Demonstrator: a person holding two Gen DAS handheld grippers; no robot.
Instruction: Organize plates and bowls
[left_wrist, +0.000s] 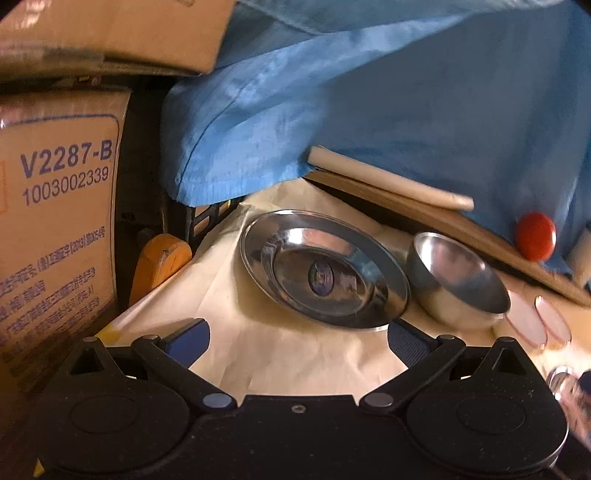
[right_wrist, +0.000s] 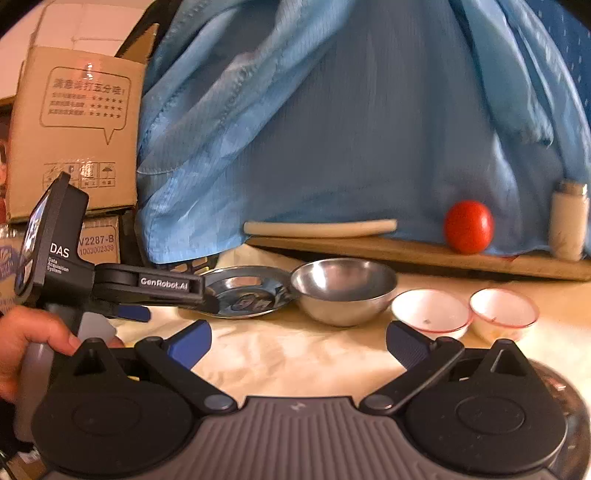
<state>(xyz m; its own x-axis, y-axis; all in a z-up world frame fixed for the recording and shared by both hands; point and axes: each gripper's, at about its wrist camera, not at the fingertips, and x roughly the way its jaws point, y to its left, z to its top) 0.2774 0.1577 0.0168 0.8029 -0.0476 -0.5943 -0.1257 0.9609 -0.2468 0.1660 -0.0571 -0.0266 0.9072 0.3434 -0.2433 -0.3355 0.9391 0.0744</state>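
A steel plate (left_wrist: 325, 269) with a sticker in its middle lies on the cream paper-covered table; it also shows in the right wrist view (right_wrist: 243, 291). A steel bowl (left_wrist: 458, 280) stands just right of it, touching its rim (right_wrist: 343, 291). Two small white bowls with red rims (right_wrist: 430, 314) (right_wrist: 502, 312) stand right of the steel bowl. My left gripper (left_wrist: 297, 341) is open and empty, just in front of the plate; it also shows in the right wrist view (right_wrist: 177, 295). My right gripper (right_wrist: 299, 343) is open and empty, in front of the steel bowl.
A wooden board (right_wrist: 406, 254) at the back carries a rolling pin (right_wrist: 321, 227), a red tomato (right_wrist: 468, 227) and a white shaker (right_wrist: 567, 225). Blue cloth (right_wrist: 351, 129) hangs behind. Cardboard boxes (left_wrist: 55, 229) stand at the left, with an orange object (left_wrist: 159, 262) beside them.
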